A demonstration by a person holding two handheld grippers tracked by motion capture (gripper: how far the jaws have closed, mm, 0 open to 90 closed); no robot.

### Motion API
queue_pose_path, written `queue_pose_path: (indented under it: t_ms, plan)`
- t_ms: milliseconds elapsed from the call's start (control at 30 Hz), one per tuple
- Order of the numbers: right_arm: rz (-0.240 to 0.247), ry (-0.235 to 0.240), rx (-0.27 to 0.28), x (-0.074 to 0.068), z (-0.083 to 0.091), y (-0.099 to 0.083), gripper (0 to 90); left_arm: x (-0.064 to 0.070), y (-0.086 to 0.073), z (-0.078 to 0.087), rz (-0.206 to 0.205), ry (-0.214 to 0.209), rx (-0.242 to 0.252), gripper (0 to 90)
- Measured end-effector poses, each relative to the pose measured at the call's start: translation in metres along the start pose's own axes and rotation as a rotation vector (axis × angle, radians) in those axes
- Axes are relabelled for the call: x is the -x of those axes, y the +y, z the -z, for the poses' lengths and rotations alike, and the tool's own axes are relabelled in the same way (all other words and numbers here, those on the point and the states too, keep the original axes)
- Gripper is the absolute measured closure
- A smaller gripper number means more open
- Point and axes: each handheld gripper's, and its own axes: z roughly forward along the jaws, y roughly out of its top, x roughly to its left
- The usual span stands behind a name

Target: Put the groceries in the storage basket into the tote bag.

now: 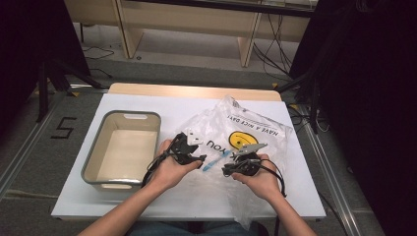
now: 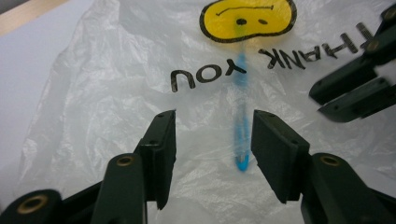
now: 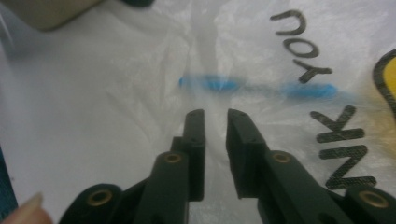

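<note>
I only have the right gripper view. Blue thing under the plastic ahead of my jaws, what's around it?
Observer: In the high view the blue item lies inside a clear plastic bag spread on the white table.
Operator: Where's the left gripper?
Observer: The left gripper is open, its jaws either side of the blue item's near end.
Operator: Anything else on the table?
Observer: A grey bin sits left of the bag, with nothing visible inside.

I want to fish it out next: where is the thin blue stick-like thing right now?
The thin blue stick-like thing lies inside the translucent plastic bag between both grippers, right of the grey tub, pointing toward the bag's yellow smiley.
</note>
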Motion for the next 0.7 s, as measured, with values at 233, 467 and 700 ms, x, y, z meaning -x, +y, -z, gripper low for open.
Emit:
queue_pose_path:
  t_ms: [233,467,700]
  plan:
    - [-0.079,-0.095,0.138,0.016,0.03,0.003,60.6,0.0,-0.007,-0.008,-0.009,0.018,-0.016,45.7]
    - [-0.141,-0.2,0.178,0.034,0.053,-0.011,55.8,-0.002,-0.016,-0.009,0.012,0.008,-0.006,39.6]
    - [-0.183,-0.262,0.18,0.044,0.069,-0.028,49.6,-0.006,-0.024,-0.007,0.031,0.015,0.009,36.7]
